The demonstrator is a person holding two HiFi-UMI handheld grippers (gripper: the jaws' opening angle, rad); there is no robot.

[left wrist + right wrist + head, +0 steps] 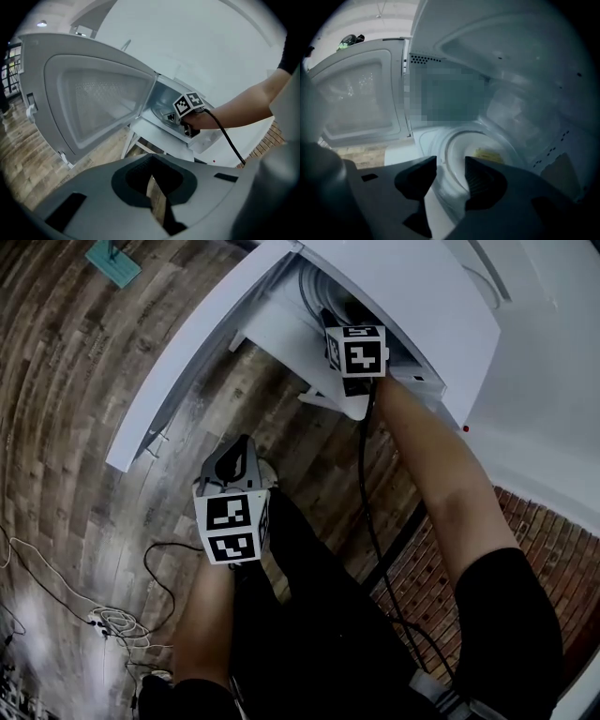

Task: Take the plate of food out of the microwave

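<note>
Nearest you, the left tongs (pixel 152 187) hang low, below and in front of the microwave (pixel 394 287). They are closed to a thin slit with nothing in them. That looks like a parked hand, kept out of the way of the reach. The microwave's door (pixel 93 103) stands swung wide to its left, so the mouth of the cavity is free.

Your right tongs (pixel 450 176) are pushed in through that mouth, jaws well apart. The near rim of the plate (pixel 449 145) shows in the gap between them, but neither pad presses on it, so I judge this a grip lined up rather than taken.

The plate sits on the microwave's floor, about the middle of the cavity, on what seems to be a clear turntable. It lies flat, face up. Being round, it has no long axis, and its near edge faces the opening and your tongs.

A yellow piece of food (pixel 487 154) rests on it toward the cavity's right and rear, seemingly lying crosswise to your reach.
</note>
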